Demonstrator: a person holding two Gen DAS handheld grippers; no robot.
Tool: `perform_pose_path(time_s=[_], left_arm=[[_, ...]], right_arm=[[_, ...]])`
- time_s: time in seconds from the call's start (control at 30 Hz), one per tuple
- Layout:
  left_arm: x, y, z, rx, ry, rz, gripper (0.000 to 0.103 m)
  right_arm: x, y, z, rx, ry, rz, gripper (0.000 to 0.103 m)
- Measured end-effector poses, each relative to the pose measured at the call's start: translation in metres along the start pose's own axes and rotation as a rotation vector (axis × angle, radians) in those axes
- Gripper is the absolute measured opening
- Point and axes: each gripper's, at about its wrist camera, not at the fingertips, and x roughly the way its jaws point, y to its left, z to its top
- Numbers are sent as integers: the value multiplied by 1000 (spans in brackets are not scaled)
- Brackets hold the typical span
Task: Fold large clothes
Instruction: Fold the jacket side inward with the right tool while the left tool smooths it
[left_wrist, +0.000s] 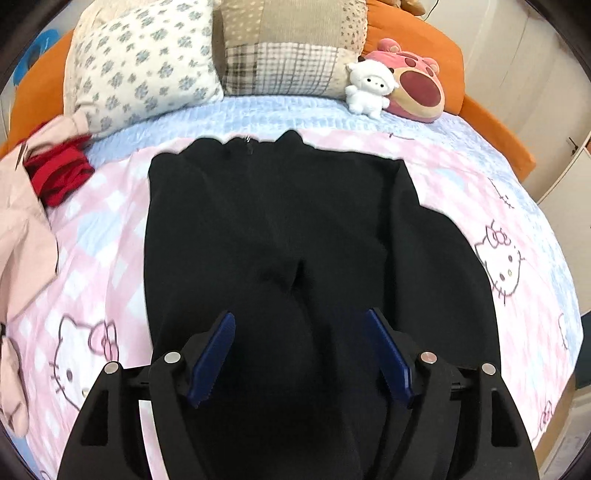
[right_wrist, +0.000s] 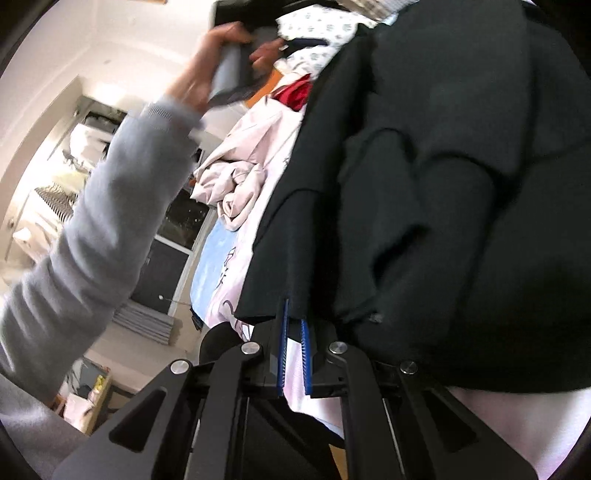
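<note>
Currently, left wrist view: large black fleece garment lies flat mid-frame on the pink cartoon-print bedspread; left gripper spread wide, empty, above it; folding barely begun. Right wrist view: right gripper pinches the garment's hem at lower centre; no containers visible.

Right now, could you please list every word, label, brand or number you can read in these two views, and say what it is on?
No text can be read in either view.
The bedspread carries only cartoon cat faces, no lettering.
The black garment shows a zip at its collar but no readable label.
The dark strokes on the bedspread in the right wrist view are cut off by the garment, unreadable.
</note>
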Motion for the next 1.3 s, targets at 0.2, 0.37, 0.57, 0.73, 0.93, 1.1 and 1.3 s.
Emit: perform_pose_path(time_s=[0.2,0.37,0.57,0.73,0.93,1.1,1.3], left_arm=[[-3,13,-80,-51,0,-100,76],[-33,-13,-150,40,-69,-114,76],[-52,-54,-228,196,-32,-81,76],[-58,-43,-253,108,-57,-125,73],[-59,-41,-270,79,-91,-149,72],[-60,-37,-276,54,-107,-188,72],[-58,-39,-274,64,-107,-174,72]], right_arm=[[-22,4,-5,-48,-7,-43,10],[-65,6,11,-69,-76,-98,32],[-109,30,81,-205,-201,-177,60],[-84,48,170,-315,-153,-227,30],[6,33,283,-323,-44,-349,23],[84,19,337,-307,-8,-383,22],[128,-45,360,-176,72,-585,20]])
